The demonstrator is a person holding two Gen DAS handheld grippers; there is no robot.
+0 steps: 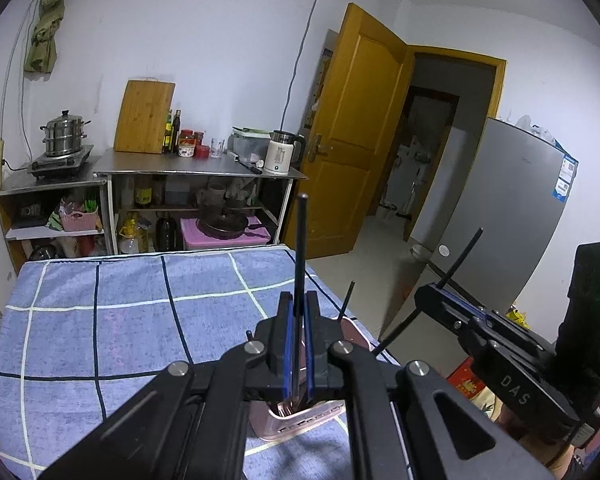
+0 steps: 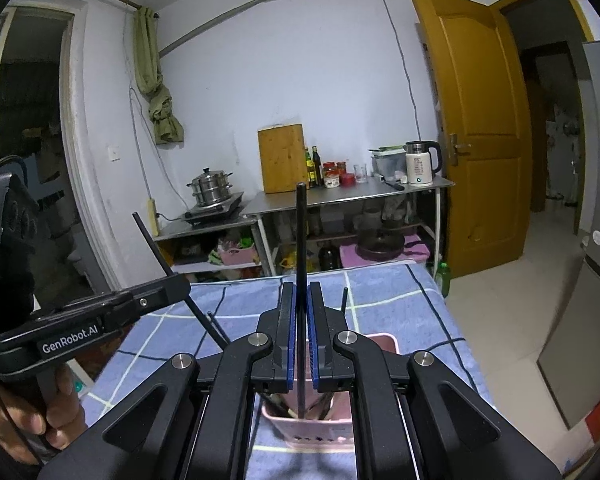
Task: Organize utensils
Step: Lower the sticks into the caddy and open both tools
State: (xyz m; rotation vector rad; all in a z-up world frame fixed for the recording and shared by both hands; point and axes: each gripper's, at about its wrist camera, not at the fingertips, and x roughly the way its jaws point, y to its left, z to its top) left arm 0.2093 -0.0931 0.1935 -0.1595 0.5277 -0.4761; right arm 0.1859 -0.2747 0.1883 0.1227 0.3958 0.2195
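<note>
Left hand-held gripper (image 1: 299, 304): clamped tight on a black chopstick (image 1: 301, 248), held upright above the pink utensil holder (image 1: 300, 420). Right hand-held gripper (image 2: 300, 300): likewise closed on a second black chopstick (image 2: 301, 240), its lower end reaching into the same holder. More chopsticks are seen in the holder, which is stood on a blue checked cloth (image 1: 120, 320). Beyond: steel tabletop (image 2: 340, 196) with cutting board (image 2: 282, 158), kettle (image 2: 420, 164).

White walls (image 2: 300, 80), yellow door (image 2: 480, 120), steel counter (image 1: 188, 166).
</note>
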